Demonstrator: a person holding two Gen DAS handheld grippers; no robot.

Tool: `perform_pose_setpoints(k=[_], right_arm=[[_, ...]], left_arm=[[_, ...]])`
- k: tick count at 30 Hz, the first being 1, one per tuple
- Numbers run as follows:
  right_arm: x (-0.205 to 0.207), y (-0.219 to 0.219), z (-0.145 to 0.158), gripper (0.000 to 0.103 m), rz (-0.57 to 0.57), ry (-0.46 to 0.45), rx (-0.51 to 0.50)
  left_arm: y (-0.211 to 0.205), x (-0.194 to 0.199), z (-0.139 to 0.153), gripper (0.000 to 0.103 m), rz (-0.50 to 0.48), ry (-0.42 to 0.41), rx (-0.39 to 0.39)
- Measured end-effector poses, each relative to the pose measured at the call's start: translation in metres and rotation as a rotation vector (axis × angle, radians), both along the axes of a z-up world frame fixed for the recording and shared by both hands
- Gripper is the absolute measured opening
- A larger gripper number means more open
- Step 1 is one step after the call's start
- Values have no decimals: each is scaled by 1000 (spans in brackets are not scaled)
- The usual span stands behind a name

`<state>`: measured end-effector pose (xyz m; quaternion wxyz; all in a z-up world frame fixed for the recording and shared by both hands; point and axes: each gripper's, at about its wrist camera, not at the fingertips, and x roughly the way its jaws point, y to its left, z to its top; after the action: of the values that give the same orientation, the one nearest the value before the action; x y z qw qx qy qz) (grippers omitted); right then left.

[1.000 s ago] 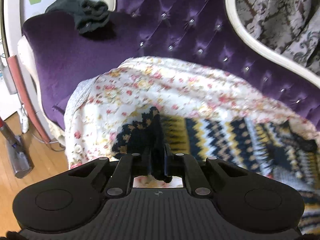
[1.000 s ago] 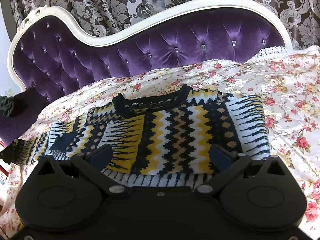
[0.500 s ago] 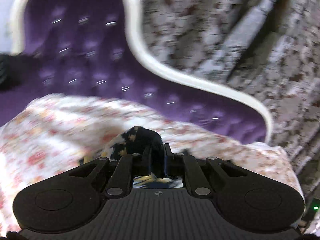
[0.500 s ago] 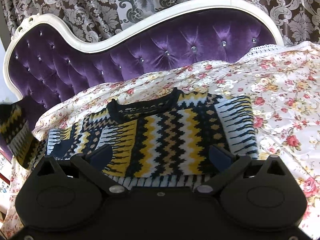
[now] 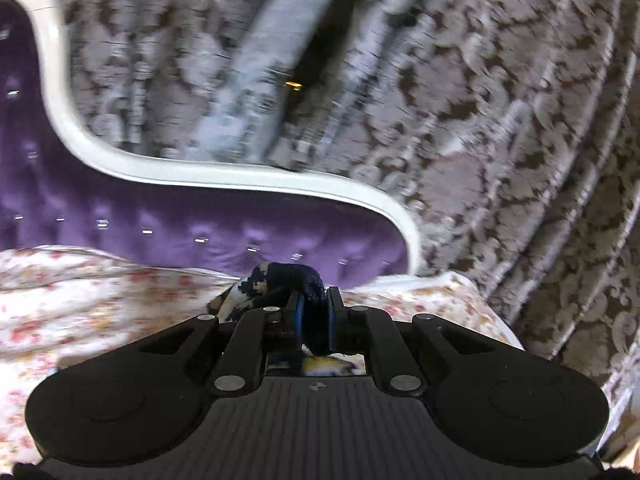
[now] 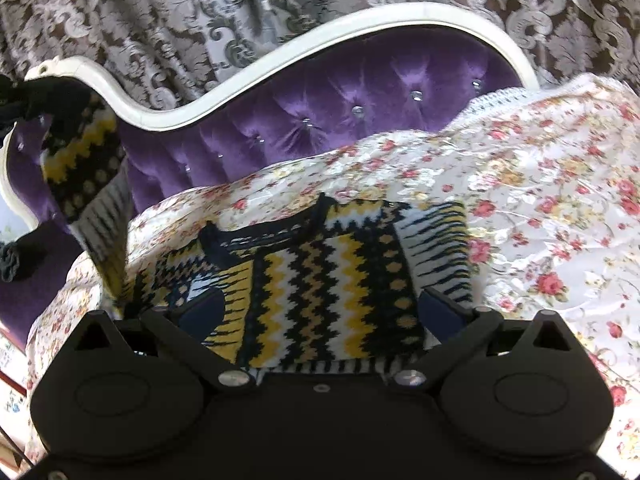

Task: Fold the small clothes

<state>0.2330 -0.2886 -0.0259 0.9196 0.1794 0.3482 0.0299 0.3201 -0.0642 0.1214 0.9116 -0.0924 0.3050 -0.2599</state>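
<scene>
A knitted sweater [image 6: 332, 280] with black, yellow and white zigzags lies flat on a floral sheet [image 6: 540, 200], neckline toward the sofa back. Its left sleeve [image 6: 84, 168] is lifted and hangs in the air at the left. In the left wrist view my left gripper [image 5: 314, 300] is shut on the dark cuff [image 5: 280, 280] of that sleeve, which bunches up over the blue pads. My right gripper [image 6: 320, 312] is open over the sweater's lower body, with its fingers wide apart and nothing pinched.
The sheet [image 5: 100, 300] covers the seat of a purple tufted sofa [image 6: 360, 100] with a white curved frame. Patterned curtains [image 6: 160, 20] hang behind it. A dark garment [image 6: 12, 264] lies on the sofa's left arm. The left wrist view is motion-blurred.
The left gripper has swung up and to the right with the sleeve cuff, lifting the sleeve off the sheet. The right gripper has shifted only slightly and stays open.
</scene>
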Motion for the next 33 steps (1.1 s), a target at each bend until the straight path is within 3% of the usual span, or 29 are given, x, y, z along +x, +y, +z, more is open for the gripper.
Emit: perform_pose_setpoints(k=[8,9,10,12,15,18,23,28,33], right_arm=[[3,-21,-7,103,-66,64,36],[3,-23,-8,103,-72,72,40],[4,-25,-9,103,-78,81,44],[6,-29,-11,103,-88,96,49],[6,-32,-13,103,-104,106,47],[6,-34,-13,103,-114,103,44],[9,-31,-15,103,-96,81,44],[12,-16,-19,103,-17,75,44],[14,15,-22,103,96,78,-72]], left_arm=[[-61,-5,-56,12,-80,54,34],[-66,-6,-65,20,-84,60,49],[-70,-7,-70,34,-84,66,59],[-76,-8,-83,48,-84,77,71],[-78,-16,-93,53,-93,70,112],[-69,-28,-100,60,-66,23,186],[-28,-42,-118,61,30,17,303],[24,-55,-140,61,167,67,368],[58,-76,-169,61,232,119,421]])
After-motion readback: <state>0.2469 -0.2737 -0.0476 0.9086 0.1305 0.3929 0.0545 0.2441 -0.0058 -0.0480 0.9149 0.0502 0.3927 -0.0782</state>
